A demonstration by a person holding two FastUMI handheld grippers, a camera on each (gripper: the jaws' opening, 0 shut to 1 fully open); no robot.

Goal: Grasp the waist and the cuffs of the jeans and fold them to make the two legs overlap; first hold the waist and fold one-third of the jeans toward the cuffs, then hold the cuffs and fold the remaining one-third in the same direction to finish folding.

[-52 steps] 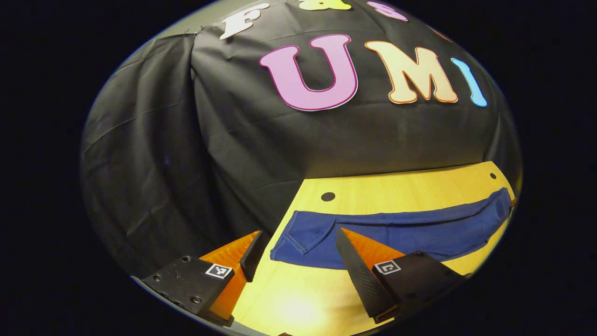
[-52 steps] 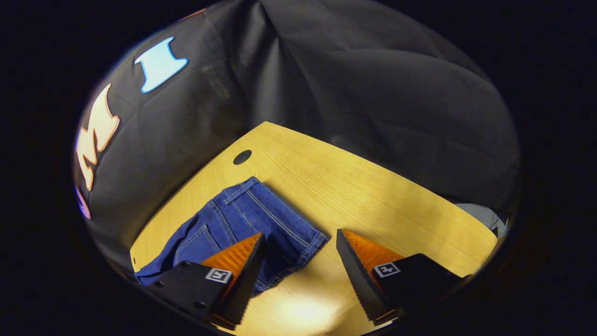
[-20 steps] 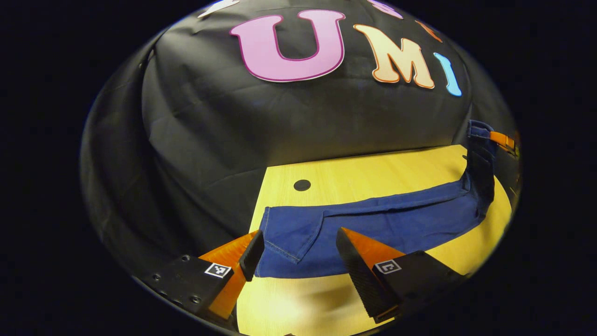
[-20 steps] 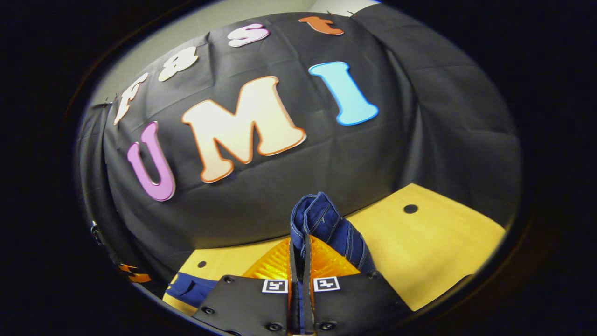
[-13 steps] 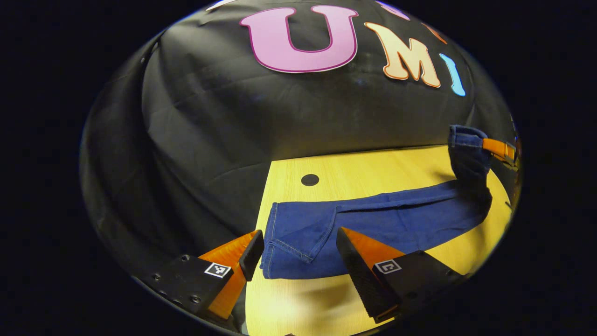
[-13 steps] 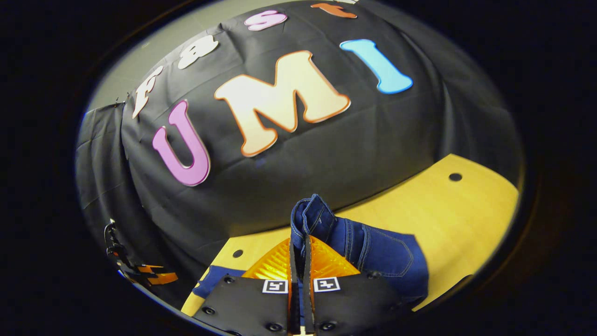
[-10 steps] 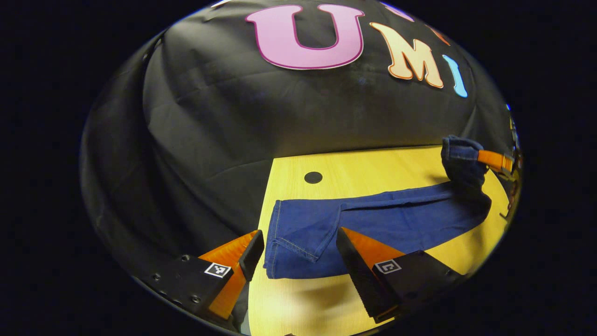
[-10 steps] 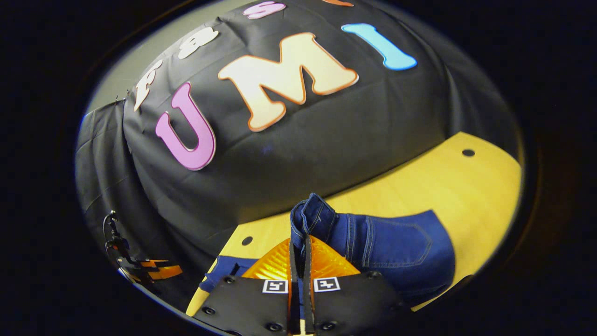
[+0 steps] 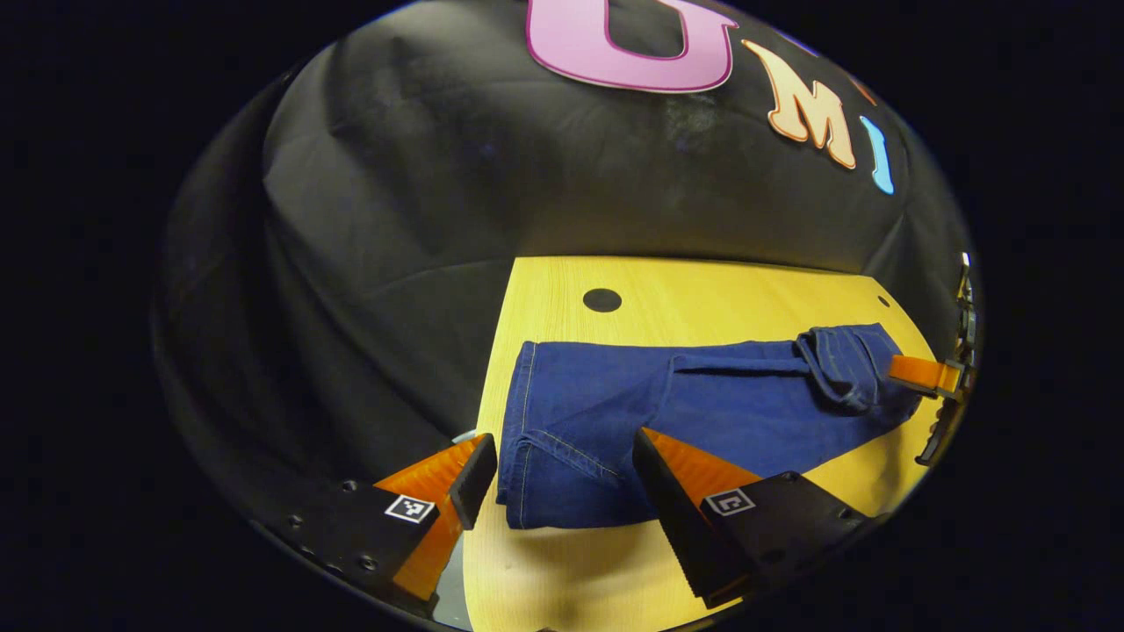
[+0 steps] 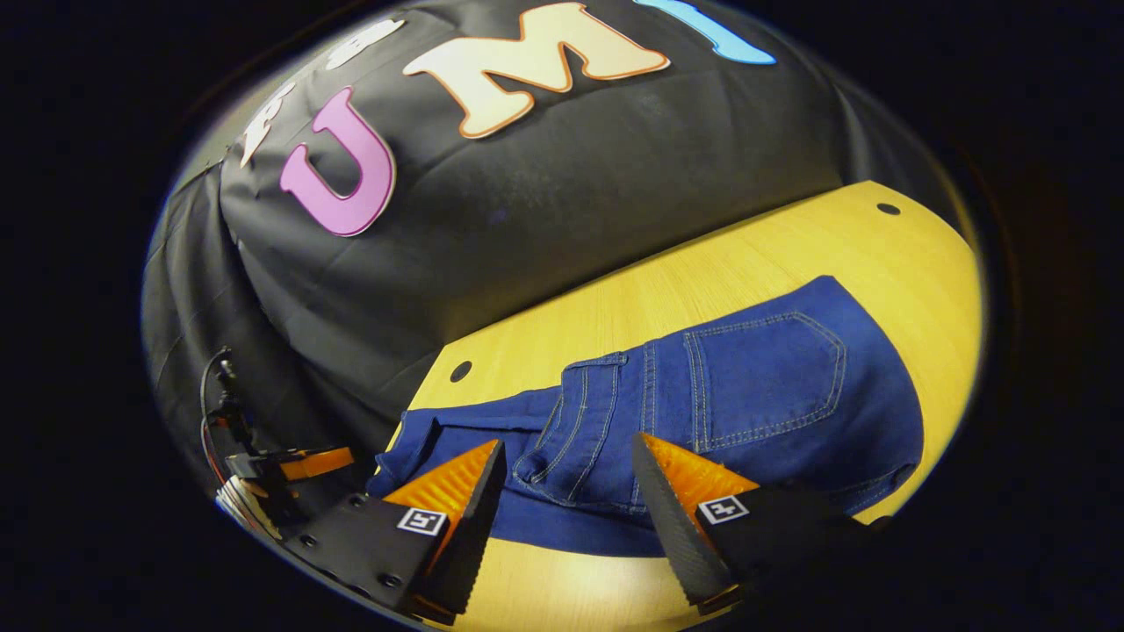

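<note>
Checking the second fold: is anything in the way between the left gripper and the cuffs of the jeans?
Nothing visible. The left gripper is open at the cuffs of the jeans, on bare table.

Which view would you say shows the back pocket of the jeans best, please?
The right gripper view: the back pocket faces its camera, stitching plain. The left gripper view shows the folded waist far off, its pocket too small to make out.

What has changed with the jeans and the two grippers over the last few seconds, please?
The right gripper closed on the waist, lifted it, carried it toward the cuffs, laid it down on the legs and let go; its jaws are open again. The jeans now lie with that third folded over. The left gripper stayed open by the cuffs.
</note>
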